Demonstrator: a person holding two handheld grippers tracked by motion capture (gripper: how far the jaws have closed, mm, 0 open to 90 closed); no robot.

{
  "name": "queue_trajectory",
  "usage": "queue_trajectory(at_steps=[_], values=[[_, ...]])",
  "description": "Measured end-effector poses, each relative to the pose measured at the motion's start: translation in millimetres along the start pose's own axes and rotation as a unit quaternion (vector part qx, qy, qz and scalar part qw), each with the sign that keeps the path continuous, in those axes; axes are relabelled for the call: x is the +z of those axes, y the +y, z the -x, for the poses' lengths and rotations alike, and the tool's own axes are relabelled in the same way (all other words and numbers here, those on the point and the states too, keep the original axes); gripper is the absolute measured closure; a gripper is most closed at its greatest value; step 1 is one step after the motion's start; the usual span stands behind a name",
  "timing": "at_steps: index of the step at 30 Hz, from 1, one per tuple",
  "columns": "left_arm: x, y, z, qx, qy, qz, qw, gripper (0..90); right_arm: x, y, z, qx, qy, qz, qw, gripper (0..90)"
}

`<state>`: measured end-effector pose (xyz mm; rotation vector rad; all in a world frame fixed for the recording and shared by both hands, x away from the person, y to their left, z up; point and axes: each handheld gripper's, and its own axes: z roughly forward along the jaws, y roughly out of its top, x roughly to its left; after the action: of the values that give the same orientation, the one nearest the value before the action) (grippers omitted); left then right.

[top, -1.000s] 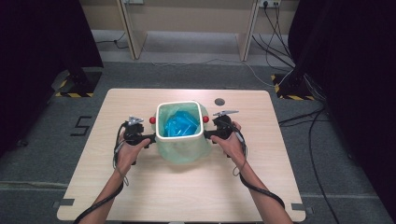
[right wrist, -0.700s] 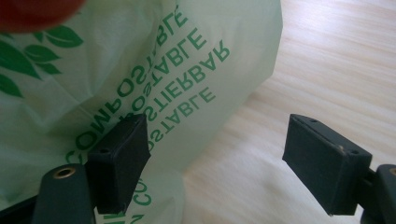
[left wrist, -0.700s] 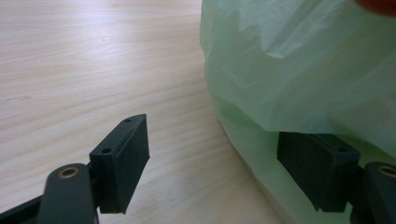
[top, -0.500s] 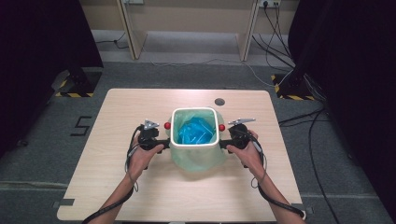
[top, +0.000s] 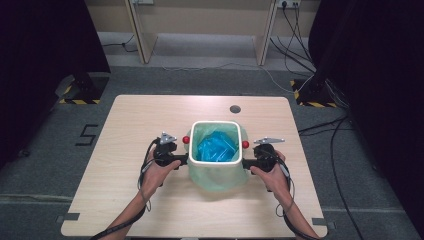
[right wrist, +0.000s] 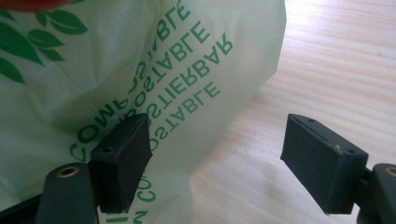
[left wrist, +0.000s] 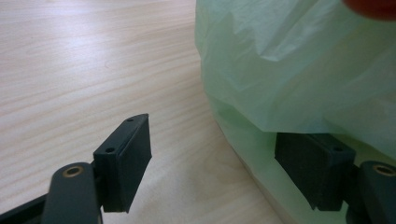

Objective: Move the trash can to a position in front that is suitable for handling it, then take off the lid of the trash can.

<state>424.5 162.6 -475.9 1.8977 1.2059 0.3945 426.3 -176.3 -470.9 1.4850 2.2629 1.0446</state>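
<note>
A white-rimmed bin stands at the table's middle, lined with a pale green bag printed with compostable lettering; crumpled blue plastic lies inside. Red knobs stick out at both of its sides. My left gripper is against the bin's left side, open; in the left gripper view one jaw is tucked under the bag's fold and the other hangs over bare wood. My right gripper is at the bin's right side, open, with one jaw in front of the bag and nothing pinched.
The wooden table has a round cable hole behind the bin. Cables and yellow-black striped feet lie on the grey floor around it, with dark curtains on both sides.
The bin has shifted to the right and toward the person, and both grippers have moved along with it at its sides.
</note>
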Motion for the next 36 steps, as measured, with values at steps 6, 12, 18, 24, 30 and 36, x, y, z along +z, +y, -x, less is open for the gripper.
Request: queue_trajectory(at_steps=[6,12,18,24,30,36], values=[[-0.9,-1.6,6.1,0.006,-0.002,0.001,1.0000,26.2,-4.4,-9.2,-0.2,-0.004,-0.007,0.004,1.0000,22.0],[-2.2,-3.0,6.6,0.004,-0.012,0.003,0.9999,20.7,-6.6,-15.9,7.8,0.017,0.005,0.010,0.9998,15.9],[-17.4,-9.8,-0.4,-0.004,-0.014,0.015,0.9998,16.3,-8.4,-22.2,16.8,0.030,0.007,0.008,0.9995,16.1],[-31.5,-25.5,-5.3,0.001,-0.009,0.014,0.9999,16.1,-10.3,-25.5,22.8,0.038,0.006,0.011,0.9992,15.8],[-41.8,-46.0,-8.3,0.015,0.003,0.005,0.9999,15.9,-12.2,-28.1,24.4,0.043,0.003,0.011,0.9990,15.8],[-48.0,-58.9,-9.9,0.016,0.003,0.005,0.9999,15.8,-14.8,-26.5,26.8,0.042,-0.001,0.017,0.9990,15.8]])
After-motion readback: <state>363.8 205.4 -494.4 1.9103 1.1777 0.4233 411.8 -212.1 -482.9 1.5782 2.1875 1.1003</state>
